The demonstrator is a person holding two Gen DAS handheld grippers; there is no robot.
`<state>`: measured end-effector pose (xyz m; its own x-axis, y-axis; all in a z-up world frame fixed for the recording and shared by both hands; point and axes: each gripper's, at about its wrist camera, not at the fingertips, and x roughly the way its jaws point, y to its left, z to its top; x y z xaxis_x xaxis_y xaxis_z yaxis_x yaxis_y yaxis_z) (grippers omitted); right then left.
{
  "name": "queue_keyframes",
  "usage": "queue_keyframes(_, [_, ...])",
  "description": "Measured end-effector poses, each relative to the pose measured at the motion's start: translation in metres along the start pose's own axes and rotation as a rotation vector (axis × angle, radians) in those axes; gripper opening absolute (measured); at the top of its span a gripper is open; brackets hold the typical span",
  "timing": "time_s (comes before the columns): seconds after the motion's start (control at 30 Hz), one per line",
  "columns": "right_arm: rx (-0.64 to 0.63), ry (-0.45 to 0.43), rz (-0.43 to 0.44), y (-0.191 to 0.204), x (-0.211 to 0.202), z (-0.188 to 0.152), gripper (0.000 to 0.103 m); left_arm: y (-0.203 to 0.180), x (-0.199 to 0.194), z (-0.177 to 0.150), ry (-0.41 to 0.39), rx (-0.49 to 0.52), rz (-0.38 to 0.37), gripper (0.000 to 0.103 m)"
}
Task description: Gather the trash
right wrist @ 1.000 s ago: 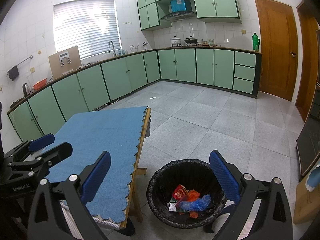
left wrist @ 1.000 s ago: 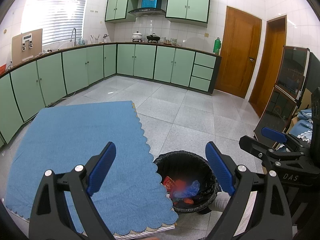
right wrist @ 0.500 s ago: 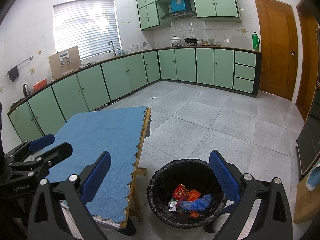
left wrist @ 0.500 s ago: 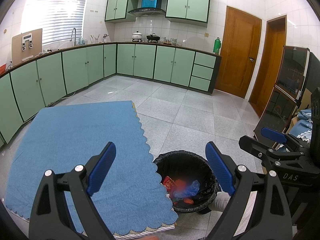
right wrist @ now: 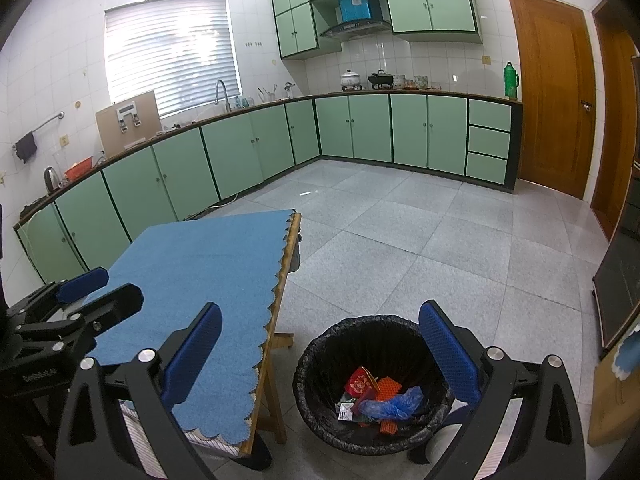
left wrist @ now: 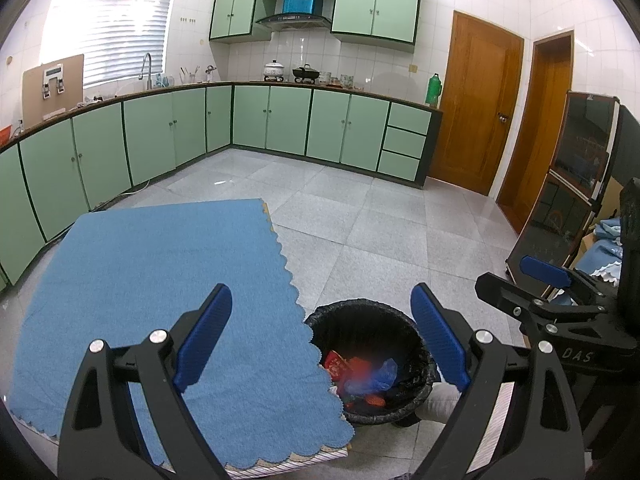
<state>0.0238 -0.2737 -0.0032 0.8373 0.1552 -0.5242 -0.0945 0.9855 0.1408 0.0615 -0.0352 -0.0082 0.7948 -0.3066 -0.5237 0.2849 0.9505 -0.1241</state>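
Note:
A black-lined trash bin [right wrist: 320, 360] stands on the floor beside the table and also shows in the left wrist view [left wrist: 362, 314]. It holds red wrappers [right wrist: 362, 384], an orange piece and a blue plastic bag [right wrist: 392, 402]. My left gripper [left wrist: 320, 336] is open and empty, over the table's near right corner and the bin. My right gripper [right wrist: 320, 354] is open and empty, above the bin. Each gripper shows in the other's view: the right one [left wrist: 560, 304], the left one [right wrist: 72, 312].
The table carries a blue scalloped cloth [left wrist: 160, 280], also in the right wrist view [right wrist: 200, 264]. Green kitchen cabinets [right wrist: 240, 148] line the far walls. Brown doors [left wrist: 472, 104] are at the right. A dark glass cabinet [left wrist: 576, 184] stands at the right.

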Motion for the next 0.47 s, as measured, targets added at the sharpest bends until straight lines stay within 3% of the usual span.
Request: queue_keyframes(0.47, [0.005,0.004,0.001,-0.0013,-0.0002,0.0007,0.097,-0.0009,0.0023,0.0009,0.009,0.001,0.003,0.088])
